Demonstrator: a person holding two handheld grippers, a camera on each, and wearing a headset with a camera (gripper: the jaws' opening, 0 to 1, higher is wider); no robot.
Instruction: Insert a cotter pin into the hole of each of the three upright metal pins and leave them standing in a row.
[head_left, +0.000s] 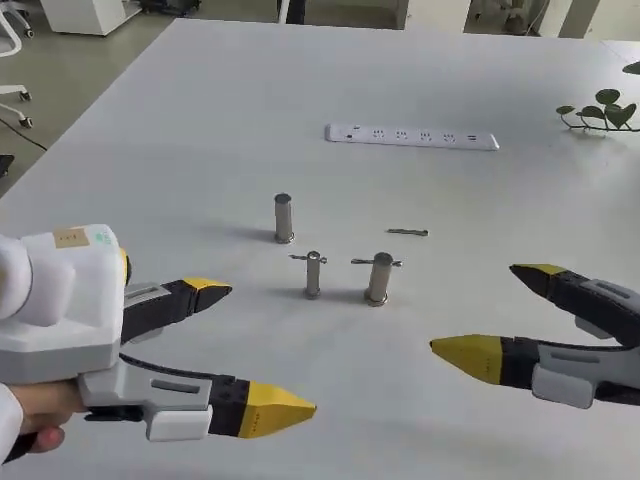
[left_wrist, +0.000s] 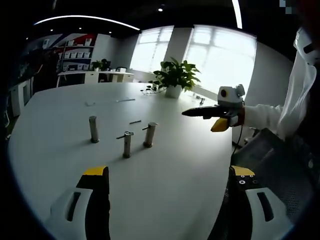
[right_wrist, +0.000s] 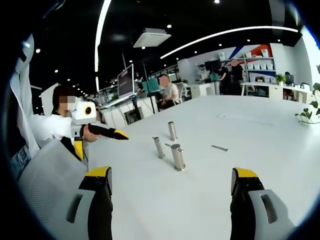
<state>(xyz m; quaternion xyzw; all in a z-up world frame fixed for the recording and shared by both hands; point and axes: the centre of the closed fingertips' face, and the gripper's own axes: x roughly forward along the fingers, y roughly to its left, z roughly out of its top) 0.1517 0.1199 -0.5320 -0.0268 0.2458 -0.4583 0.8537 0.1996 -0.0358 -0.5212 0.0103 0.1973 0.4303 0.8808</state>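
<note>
Cotter pin (head_left: 407, 232) — loose, thin, bright wire lying flat on the white worktop (head_left: 200, 120), right of the bare pin (head_left: 284, 217). Likely light, stiff, slippery; grip near one end. Middle pin (head_left: 314, 273) and right pin (head_left: 379, 277) already carry theirs. Left tool (head_left: 268, 348), right tool (head_left: 475, 307) — both spread, empty.

Cotter pin (head_left: 407, 232) right of 3 pins (head_left: 313, 274)

I hold the left gripper (head_left: 268, 350) in my left hand (head_left: 40, 412), low at my left side, jaws spread wide and pointing forward-right. The right gripper (head_left: 472, 306) points leftward, jaws likewise wide apart. The two grippers are well apart.
</note>
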